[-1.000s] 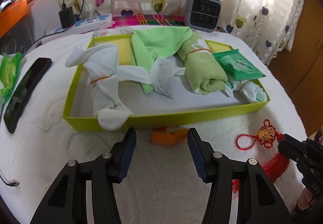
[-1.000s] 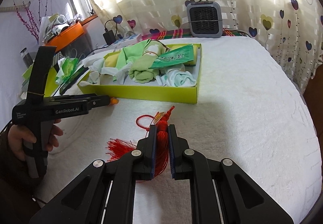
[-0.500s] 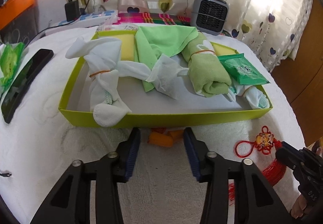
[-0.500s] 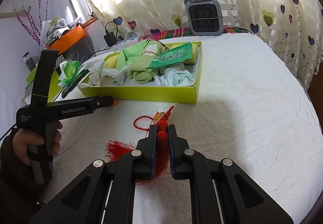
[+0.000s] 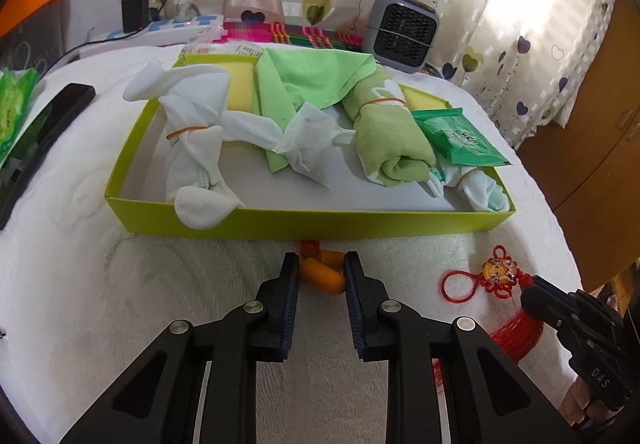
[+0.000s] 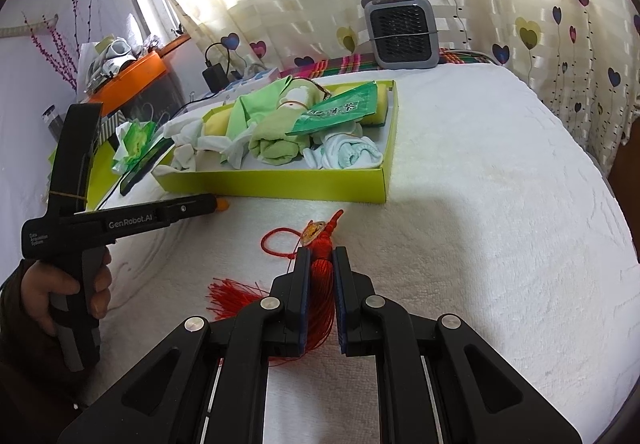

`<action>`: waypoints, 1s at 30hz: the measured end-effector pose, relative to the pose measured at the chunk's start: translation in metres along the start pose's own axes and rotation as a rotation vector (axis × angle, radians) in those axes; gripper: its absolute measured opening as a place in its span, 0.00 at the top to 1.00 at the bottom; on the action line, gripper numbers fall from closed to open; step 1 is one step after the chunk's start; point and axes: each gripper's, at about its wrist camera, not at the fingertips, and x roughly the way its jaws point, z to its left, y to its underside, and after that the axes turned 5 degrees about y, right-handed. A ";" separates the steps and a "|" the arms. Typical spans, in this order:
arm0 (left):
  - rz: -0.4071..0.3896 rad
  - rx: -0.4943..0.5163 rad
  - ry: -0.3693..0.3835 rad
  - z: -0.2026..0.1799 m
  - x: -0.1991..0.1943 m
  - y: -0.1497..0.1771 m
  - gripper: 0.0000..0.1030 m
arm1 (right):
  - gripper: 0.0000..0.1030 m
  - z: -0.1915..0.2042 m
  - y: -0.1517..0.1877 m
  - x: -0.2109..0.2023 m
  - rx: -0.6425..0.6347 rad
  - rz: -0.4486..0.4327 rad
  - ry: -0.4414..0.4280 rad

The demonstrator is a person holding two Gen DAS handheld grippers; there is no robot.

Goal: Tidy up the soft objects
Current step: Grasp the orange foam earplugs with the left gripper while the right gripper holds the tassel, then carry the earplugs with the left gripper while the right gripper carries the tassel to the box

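A small orange soft piece (image 5: pixel 323 277) lies on the white blanket just in front of the yellow-green tray (image 5: pixel 320 225). My left gripper (image 5: pixel 322 264) is closing around it, and both pads touch its sides. Off to the right, my right gripper (image 6: pixel 320 256) is shut on the red tassel (image 6: pixel 320 276) of a knotted charm (image 5: pixel 496 272), which rests on the blanket. The tray (image 6: pixel 280 184) holds a white sock bundle (image 5: pixel 192 148), a rolled green towel (image 5: pixel 388 140), a green cloth (image 5: pixel 316 80) and a green packet (image 5: pixel 460 138).
A dark phone (image 5: pixel 44 124) and a green wrapper (image 5: pixel 12 104) lie left of the tray. A grey heater (image 5: pixel 404 32) stands behind it by the heart-print curtain. A charger and power strip (image 5: pixel 160 30) sit at the back left. A hand (image 6: pixel 60 292) grips the left tool.
The left gripper's jaws have narrowed from wide apart to touching the orange piece. The right gripper has stayed shut on the tassel without moving.
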 end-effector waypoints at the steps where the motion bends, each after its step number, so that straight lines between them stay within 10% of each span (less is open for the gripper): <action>1: -0.003 -0.002 0.007 0.000 -0.001 0.001 0.80 | 0.89 0.000 0.000 0.000 0.000 0.001 0.000; 30: -0.099 -0.016 0.090 0.007 -0.065 0.022 0.80 | 0.89 0.013 -0.003 -0.027 0.024 -0.073 -0.114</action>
